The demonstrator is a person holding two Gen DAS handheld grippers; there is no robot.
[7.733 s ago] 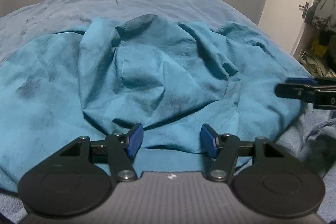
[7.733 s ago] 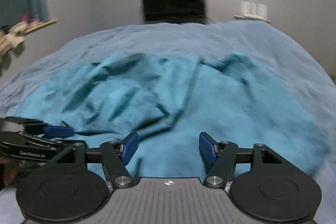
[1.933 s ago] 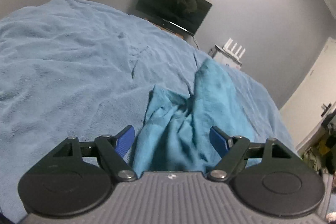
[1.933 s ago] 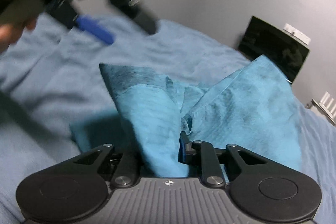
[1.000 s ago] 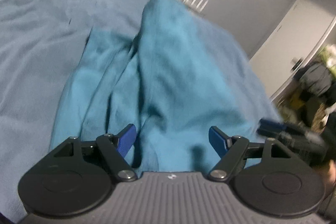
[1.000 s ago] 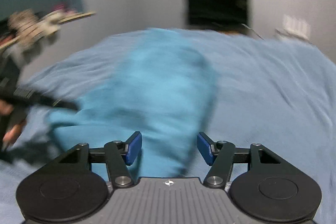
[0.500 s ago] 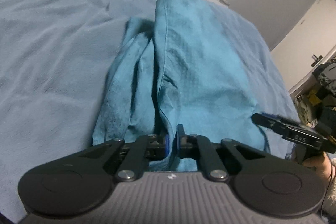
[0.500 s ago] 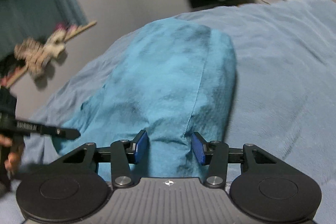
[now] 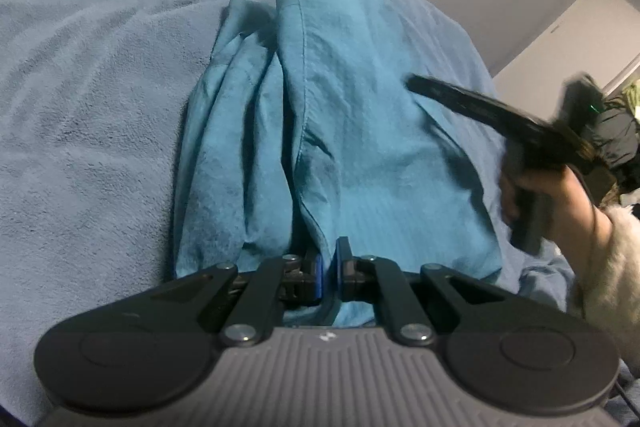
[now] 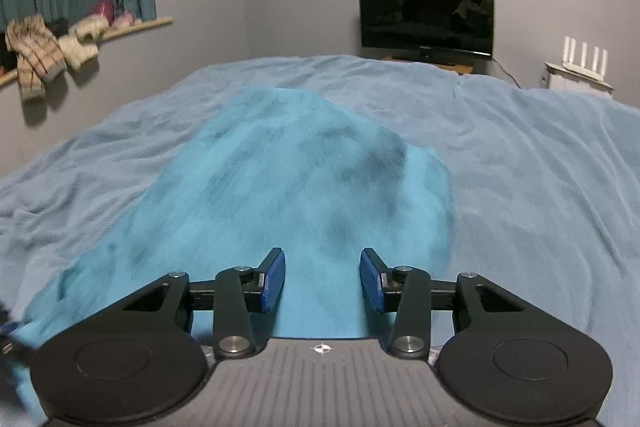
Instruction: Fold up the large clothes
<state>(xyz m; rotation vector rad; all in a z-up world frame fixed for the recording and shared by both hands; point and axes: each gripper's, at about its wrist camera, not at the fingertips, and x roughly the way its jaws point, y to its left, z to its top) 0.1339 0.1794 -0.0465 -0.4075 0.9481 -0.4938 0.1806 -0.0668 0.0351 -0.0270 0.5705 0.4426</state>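
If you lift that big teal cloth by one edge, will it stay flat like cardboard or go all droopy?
Probably droopy: the teal cloth already lies in soft folds and wrinkles on the bed. It looks thin, so likely light for its size. The left gripper pinches just one hemmed edge, so the rest would likely hang and drag.

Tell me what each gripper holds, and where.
Left gripper pinches the teal garment at its near hemmed edge. Right gripper is closing, gripping nothing yet.

no readable text, labels or numbers
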